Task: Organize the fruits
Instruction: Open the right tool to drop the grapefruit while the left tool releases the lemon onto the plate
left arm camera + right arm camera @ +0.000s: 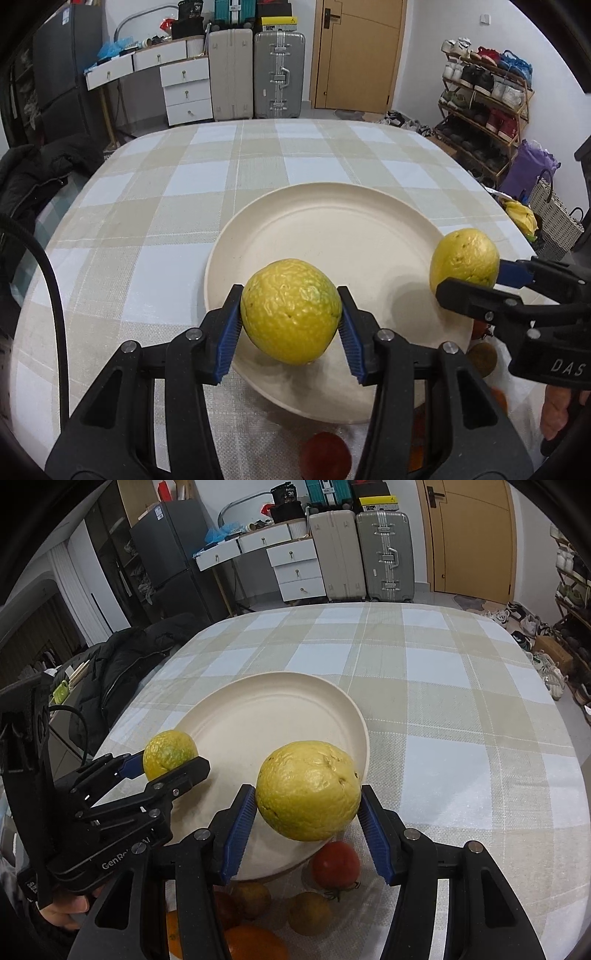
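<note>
L tool [290, 310] and R tool [308, 801] each clamp a yellow citrus [290, 311] [308, 790] above cream plate [332, 229] on checked worktop [147, 206]; tomato [335, 864] near plate rim.

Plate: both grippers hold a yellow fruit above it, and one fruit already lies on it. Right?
Not quite. The plate is bare in the right wrist view. The left gripper and the right gripper do each hold a yellow fruit above it.

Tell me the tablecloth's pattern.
The tablecloth is checked in beige, pale blue and white squares; the right wrist view shows it best.
</note>
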Motion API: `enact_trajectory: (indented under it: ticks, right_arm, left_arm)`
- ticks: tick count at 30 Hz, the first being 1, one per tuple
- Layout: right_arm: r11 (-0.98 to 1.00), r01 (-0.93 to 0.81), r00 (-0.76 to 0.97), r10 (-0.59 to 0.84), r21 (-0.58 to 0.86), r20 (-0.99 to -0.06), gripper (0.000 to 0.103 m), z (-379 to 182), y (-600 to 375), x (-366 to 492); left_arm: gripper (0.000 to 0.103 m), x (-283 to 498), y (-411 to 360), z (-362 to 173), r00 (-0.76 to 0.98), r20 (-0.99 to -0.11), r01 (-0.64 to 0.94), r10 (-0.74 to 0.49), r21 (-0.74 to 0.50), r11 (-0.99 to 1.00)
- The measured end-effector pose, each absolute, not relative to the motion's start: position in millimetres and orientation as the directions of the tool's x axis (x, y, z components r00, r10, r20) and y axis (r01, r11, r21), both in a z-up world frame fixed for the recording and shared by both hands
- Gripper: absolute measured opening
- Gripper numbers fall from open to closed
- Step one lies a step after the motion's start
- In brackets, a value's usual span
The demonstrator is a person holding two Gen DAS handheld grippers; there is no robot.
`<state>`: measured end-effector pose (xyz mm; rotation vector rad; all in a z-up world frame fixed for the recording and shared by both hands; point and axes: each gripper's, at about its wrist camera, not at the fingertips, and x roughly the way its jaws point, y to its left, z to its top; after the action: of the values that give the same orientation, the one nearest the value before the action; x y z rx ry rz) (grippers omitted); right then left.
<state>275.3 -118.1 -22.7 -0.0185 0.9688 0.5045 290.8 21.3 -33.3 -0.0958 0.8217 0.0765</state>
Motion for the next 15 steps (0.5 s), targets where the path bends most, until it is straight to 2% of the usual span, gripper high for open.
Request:
enact_trajectory:
  ticks: [15]
  right_arm:
    - [0.881, -0.436, 0.467, 0.396, 0.184, -0.791, 0.057, -20.1, -109.8, 275.4]
  left_arm:
    - [0.046, 297.8, 22.0, -42.0, 0.657, -0.754, -0.1, 0.023, -0.057, 0.993]
